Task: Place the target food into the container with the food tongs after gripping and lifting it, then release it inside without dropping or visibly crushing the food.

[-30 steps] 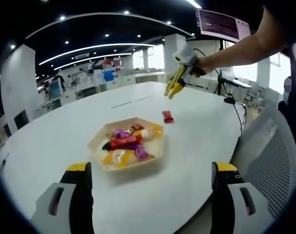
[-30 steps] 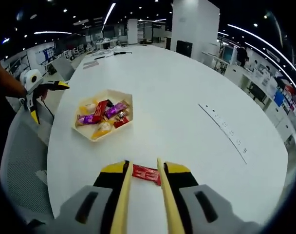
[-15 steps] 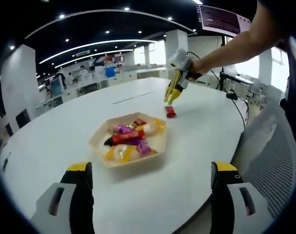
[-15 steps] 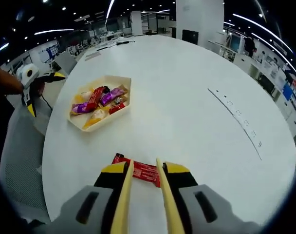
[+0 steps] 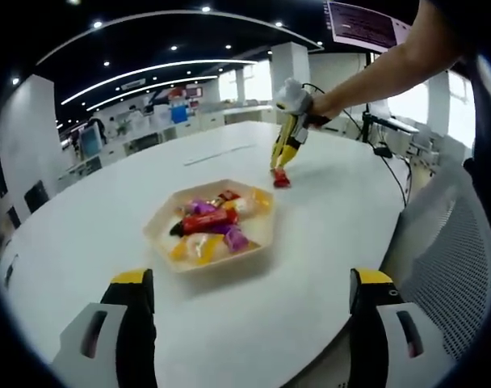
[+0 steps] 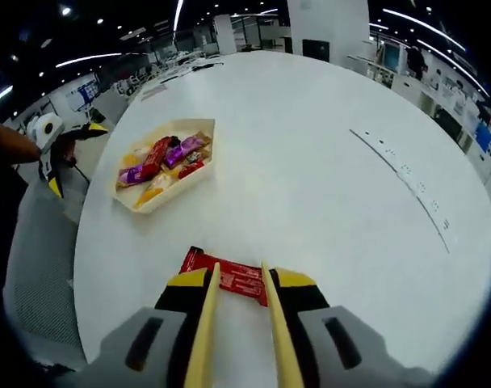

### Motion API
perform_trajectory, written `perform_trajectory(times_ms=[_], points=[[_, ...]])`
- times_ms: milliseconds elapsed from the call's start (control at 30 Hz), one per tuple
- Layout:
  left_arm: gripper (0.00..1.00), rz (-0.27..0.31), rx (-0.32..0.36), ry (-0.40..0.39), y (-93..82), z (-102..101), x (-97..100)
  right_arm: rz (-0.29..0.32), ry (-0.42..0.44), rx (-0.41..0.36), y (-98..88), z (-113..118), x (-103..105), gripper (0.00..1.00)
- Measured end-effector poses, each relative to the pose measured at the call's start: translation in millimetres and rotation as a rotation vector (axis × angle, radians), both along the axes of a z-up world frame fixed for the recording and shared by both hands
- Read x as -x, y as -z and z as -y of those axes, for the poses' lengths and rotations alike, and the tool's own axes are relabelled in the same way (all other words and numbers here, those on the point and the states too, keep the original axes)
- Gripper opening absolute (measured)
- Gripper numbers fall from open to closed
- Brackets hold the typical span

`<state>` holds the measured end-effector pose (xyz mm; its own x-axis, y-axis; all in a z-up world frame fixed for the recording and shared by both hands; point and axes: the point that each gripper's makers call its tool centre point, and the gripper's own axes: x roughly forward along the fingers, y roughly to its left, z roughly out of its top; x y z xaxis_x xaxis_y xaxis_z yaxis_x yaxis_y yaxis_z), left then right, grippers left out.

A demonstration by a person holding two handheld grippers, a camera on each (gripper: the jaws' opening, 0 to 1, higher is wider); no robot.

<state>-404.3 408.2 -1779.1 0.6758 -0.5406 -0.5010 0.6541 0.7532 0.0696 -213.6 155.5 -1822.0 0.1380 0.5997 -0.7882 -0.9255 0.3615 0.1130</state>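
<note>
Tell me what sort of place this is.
Probably an open-plan office: a big white meeting table, rows of desks behind, strip ceiling lights, and a mesh office chair.

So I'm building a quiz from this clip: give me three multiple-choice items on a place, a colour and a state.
1. Where does the loose snack bar lie?
A. in the tray
B. on the white table, between the tong tips
C. on a chair

2. What colour is its wrapper?
A. red
B. green
C. blue

3. How does the left hand-held gripper stand?
A. shut on a candy
B. shut on nothing
C. open, holding nothing

Key: 1 B, it lies apart from the tray; 2 A, red in both views; 3 C, its jaws stand wide apart.
</note>
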Motion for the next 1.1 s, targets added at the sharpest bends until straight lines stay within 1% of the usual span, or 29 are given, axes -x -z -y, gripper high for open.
perform_trajectory(times_ms=[100, 200, 333, 400, 467, 500, 533, 733, 867, 900, 933, 967, 1000, 1033, 1100], points=[[0.97, 0.002, 0.001, -0.006, -0.4, -1.0, -0.4, -0.009, 0.004, 0.002, -2.4, 4.7, 4.0, 0.29], [0.97, 0.004, 0.001, 0.005, -0.6, 0.8, 0.5, -0.026, -0.012, 0.011, -3.0, 6.9, 16.1, 0.29], [0.97, 0.004, 0.003, 0.01, -1.0, 1.6, 1.0, -0.009, -0.056, 0.034, -3.5, 7.5, 27.9, 0.28], [0.97, 0.003, 0.004, 0.011, -0.4, 1.6, 1.3, 0.063, -0.08, 0.049, -8.8, 7.4, 20.9, 0.28], [0.97, 0.006, 0.004, 0.015, -1.3, 2.5, 1.5, 0.057, -0.051, 0.028, -13.2, 5.5, 14.7, 0.28], [0.97, 0.006, 0.002, 0.016, -1.3, 2.6, 1.8, 0.066, -0.047, 0.021, -15.0, 4.3, 11.5, 0.28], [0.96, 0.007, 0.001, 0.016, -1.2, 2.5, 1.8, 0.051, -0.032, 0.02, -14.6, 3.6, 8.2, 0.28], [0.96, 0.008, -0.003, 0.001, -1.0, -0.6, 0.7, 0.027, 0.013, 0.018, -7.2, 2.3, -3.9, 0.28], [0.96, 0.005, -0.01, 0.002, 0.0, -0.6, 0.9, 0.013, -0.001, 0.026, -1.3, -0.5, -1.4, 0.28], [0.96, 0.003, -0.013, 0.004, 0.7, -0.7, 1.0, 0.009, -0.017, 0.061, 4.7, 4.5, 1.4, 0.28], [0.96, 0.002, -0.014, 0.004, 1.1, -0.8, 1.0, 0.005, -0.022, 0.076, 7.6, 7.6, 3.4, 0.28], [0.96, 0.004, -0.016, 0.003, 1.2, -1.3, 0.7, 0.004, 0.001, 0.032, 2.4, 5.9, 1.6, 0.28], [0.95, 0.005, -0.016, 0.001, 1.0, -1.5, 0.6, -0.017, 0.014, 0.044, 3.7, 9.2, 4.2, 0.28], [0.95, 0.004, -0.014, -0.002, 1.3, -2.3, 0.2, -0.007, 0.002, 0.043, 3.3, 10.5, 6.4, 0.28], [0.95, 0.006, -0.013, -0.003, 0.3, -2.2, 0.1, -0.016, -0.001, 0.047, 3.2, 12.5, 12.4, 0.28]])
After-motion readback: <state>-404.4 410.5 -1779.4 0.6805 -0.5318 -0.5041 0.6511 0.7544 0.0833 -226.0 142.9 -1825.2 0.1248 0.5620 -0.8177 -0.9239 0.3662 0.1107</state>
